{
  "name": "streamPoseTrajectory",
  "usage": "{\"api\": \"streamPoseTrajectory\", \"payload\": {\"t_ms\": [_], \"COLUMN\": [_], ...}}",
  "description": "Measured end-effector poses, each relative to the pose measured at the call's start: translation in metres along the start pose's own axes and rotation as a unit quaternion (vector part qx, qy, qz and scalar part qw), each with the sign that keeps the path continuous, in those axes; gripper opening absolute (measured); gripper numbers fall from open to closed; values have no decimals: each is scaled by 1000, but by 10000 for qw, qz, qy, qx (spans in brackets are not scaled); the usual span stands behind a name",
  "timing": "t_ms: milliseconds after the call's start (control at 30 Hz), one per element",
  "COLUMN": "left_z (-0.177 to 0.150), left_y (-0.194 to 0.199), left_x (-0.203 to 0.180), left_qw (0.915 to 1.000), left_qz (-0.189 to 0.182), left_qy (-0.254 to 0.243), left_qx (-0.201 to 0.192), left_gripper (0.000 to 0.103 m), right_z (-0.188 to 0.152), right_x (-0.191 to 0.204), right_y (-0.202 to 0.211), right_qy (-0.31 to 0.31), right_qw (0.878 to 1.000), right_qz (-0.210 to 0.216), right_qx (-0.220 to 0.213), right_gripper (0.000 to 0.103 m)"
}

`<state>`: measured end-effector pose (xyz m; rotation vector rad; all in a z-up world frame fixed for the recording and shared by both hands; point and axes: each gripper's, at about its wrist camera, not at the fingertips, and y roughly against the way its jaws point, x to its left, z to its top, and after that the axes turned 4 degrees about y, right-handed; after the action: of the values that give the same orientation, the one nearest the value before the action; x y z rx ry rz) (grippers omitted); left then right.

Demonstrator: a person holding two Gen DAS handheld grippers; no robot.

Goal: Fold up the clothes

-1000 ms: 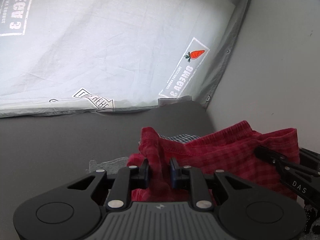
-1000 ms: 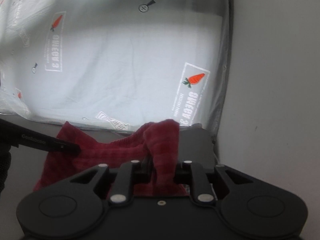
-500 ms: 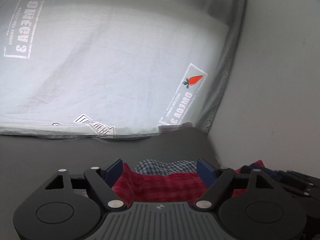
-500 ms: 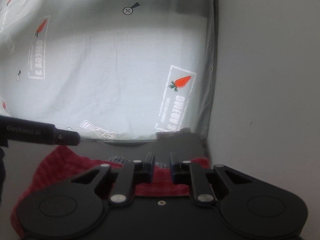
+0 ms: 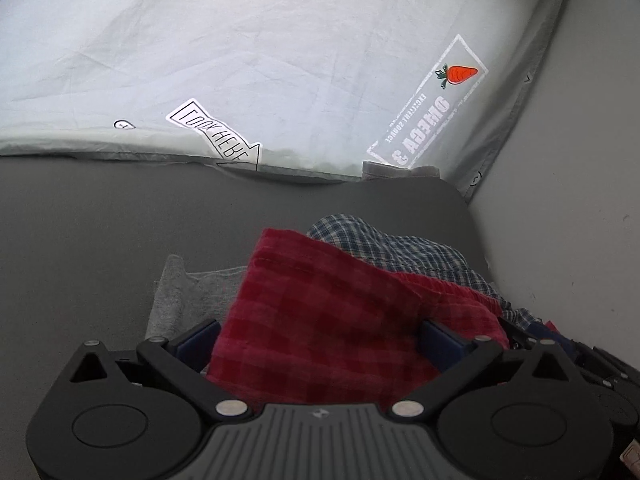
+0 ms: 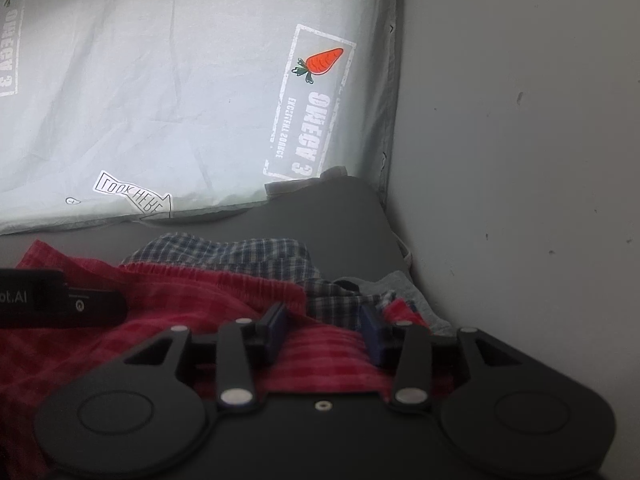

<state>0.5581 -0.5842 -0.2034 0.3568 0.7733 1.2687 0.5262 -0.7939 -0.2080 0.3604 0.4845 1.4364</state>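
My left gripper [image 5: 318, 338] has its jaws spread wide, pinching nothing. The red checked garment [image 5: 320, 320] lies between and below these jaws, folded, its far corner ahead of them. A blue plaid garment [image 5: 400, 248] lies ahead and to the right, partly under the red one. A grey cloth [image 5: 180, 296] protrudes just left of my left jaw. My right gripper [image 6: 326, 330] also has its jaws spread apart, empty, with red fabric [image 6: 320, 352] between them and the plaid garment [image 6: 240, 252] just ahead. All items rest on the dark grey surface [image 5: 120, 220]. A printed sheet [image 5: 280, 60] hangs beyond it. No containers are visible.
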Motion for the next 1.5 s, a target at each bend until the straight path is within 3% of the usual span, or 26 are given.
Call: {"api": "streamPoseTrajectory", "payload": {"t_ms": [33,133,167,400,567,633,833,933,1133,1300,1433,1500], "left_z": [4,15,18,15,-6,-15,-36,-43,-60,-78,-100,-104], "left_y": [12,55,72,196,279,310,393,432,504,560,612,632], "left_x": [-1,-2,1,18,30,36,59,76,138,211,271,297], "left_qw": [9998,9976,9963,9817,9693,9685,9545,9495,9495,9629,9612,9652], "left_qz": [-10,-69,-54,181,374,327,623,784,809,474,255,278], "left_qy": [-125,-315,-326,-542,-822,-806,-812,-820,-935,-897,-712,-614], "left_qx": [-124,-619,-793,-1818,-2287,-2334,-2800,-2924,-2885,-2501,-2651,-2527], "left_gripper": [103,103,103,103,103,103,103,103,103,103,103,103], "right_z": [3,14,18,39,37,30,13,7,-4,-22,-36,-42], "right_x": [1,6,6,26,46,59,109,142,223,300,349,372], "right_y": [3,18,24,107,175,200,261,295,365,426,478,501], "right_qy": [103,490,569,750,467,390,-68,10,-1,80,-194,-339], "right_qw": [9999,9986,9981,9934,9911,9894,9845,9830,9837,9842,9829,9826], "right_qz": [-37,-196,-218,-241,355,507,1334,1402,1250,869,1175,1346], "right_qx": [40,22,-36,-829,-1192,-1304,-1134,-1183,-1292,-1540,-1408,-1236], "right_gripper": [54,101,103,103,103,103,103,103,103,103,103,103]}}
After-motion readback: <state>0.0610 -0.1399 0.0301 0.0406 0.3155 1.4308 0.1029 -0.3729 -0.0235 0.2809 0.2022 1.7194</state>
